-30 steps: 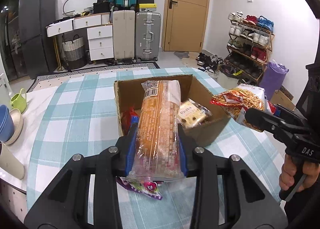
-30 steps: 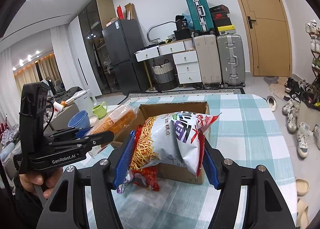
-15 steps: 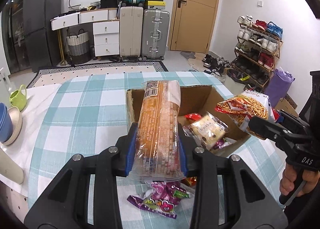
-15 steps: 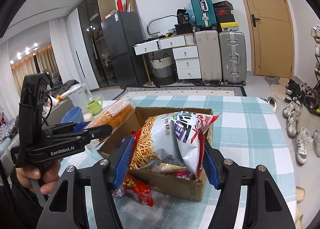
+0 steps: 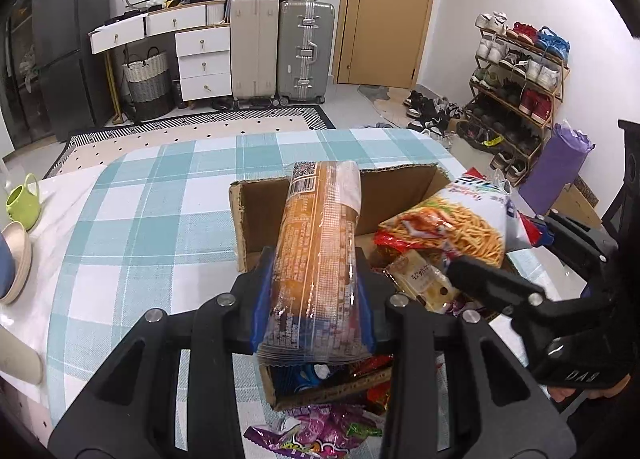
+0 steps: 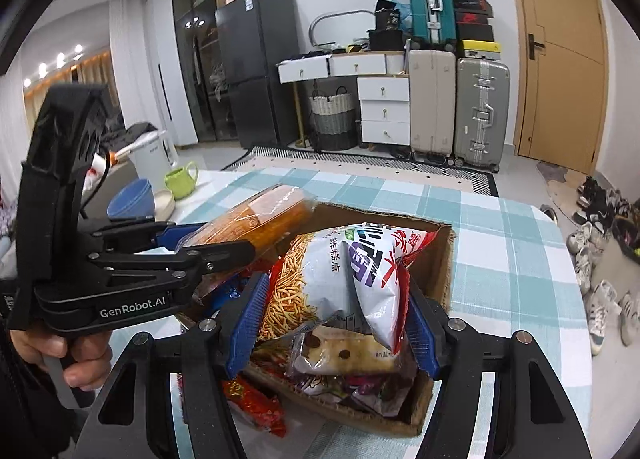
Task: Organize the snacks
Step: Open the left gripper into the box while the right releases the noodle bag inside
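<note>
My left gripper (image 5: 316, 291) is shut on a long orange cracker pack (image 5: 320, 243) and holds it over the open cardboard box (image 5: 256, 215). The pack also shows in the right wrist view (image 6: 260, 219). My right gripper (image 6: 336, 323) is shut on a white-and-red bag of stick snacks (image 6: 340, 279), held over the same box (image 6: 444, 259). That bag also shows in the left wrist view (image 5: 452, 223). Several snack packs lie in the box, among them a biscuit pack (image 5: 424, 283).
A purple candy bag (image 5: 320, 435) and a red packet (image 6: 252, 403) lie on the checked tablecloth (image 5: 160, 199) by the box's near side. A green cup (image 5: 22, 203) and stacked bowls (image 5: 12, 259) stand at the left table edge.
Both grippers moved forward with their snacks, from short of the box to above it. The box interior and its packs came into view beneath them.
</note>
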